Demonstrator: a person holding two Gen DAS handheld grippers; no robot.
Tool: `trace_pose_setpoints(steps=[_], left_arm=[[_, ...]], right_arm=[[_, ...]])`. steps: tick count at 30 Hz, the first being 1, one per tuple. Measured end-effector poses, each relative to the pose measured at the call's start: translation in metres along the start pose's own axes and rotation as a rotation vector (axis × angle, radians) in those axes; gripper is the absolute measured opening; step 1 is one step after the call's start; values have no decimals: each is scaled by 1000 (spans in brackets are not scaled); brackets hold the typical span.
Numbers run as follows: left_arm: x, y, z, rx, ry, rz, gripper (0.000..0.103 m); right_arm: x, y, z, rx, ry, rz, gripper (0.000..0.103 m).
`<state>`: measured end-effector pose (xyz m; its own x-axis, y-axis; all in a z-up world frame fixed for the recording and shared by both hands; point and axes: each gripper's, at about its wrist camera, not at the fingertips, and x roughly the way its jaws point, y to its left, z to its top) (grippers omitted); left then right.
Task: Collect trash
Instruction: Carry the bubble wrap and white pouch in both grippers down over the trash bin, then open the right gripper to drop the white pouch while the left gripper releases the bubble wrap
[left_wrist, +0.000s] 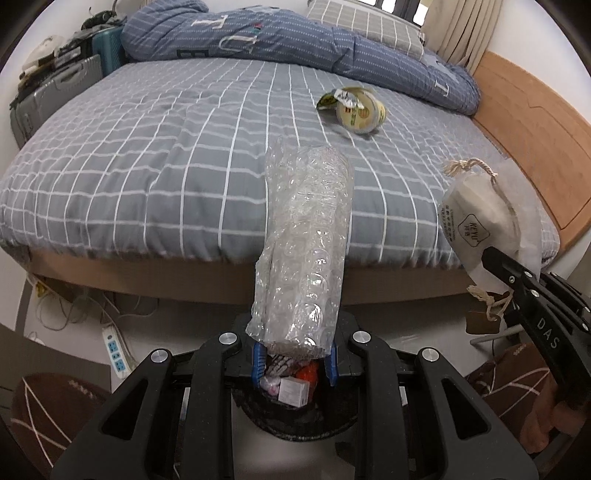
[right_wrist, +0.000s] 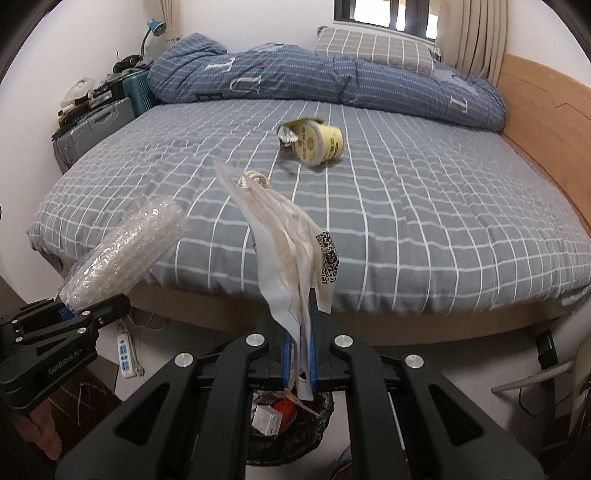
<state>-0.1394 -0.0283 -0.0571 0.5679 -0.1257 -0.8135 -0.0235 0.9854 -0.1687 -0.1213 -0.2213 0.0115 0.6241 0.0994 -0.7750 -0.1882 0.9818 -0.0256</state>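
Observation:
My left gripper (left_wrist: 294, 363) is shut on a roll of clear bubble wrap (left_wrist: 304, 251) that sticks up in front of the bed; it also shows in the right wrist view (right_wrist: 125, 254). My right gripper (right_wrist: 298, 363) is shut on a clear plastic bag holding a cloth drawstring pouch (right_wrist: 291, 258), also in the left wrist view (left_wrist: 480, 221). Both grippers hang over a black trash bin (left_wrist: 332, 421) with a small box and red item inside, seen too in the right wrist view (right_wrist: 325, 410). A yellow instant-noodle cup (left_wrist: 360, 109) lies on its side on the bed (right_wrist: 321, 142).
The bed (left_wrist: 147, 155) has a grey checked sheet, a blue duvet (left_wrist: 295, 37) at the back and a wooden frame (left_wrist: 535, 122) on the right. Suitcases (left_wrist: 55, 92) stand at the left. A power strip (left_wrist: 114, 350) and cables lie on the floor.

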Motion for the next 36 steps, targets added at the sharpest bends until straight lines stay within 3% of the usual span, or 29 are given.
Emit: trace_pose_setpoints(steps=[8,20,29,36], left_arm=[[21,9,-23,-5,70,26,24],[74,22,-61,14,206,79,23],[105,36,-71,-4,261,88,23],[119,69,-78,-53,298,133,23]], right_arm=[[16,6,-29,9,94,10,6],[78,13,-78,-33,284,29,6],[112,20,-93,-34,363,38,6],[133,44,-101,-77,399,42,6]])
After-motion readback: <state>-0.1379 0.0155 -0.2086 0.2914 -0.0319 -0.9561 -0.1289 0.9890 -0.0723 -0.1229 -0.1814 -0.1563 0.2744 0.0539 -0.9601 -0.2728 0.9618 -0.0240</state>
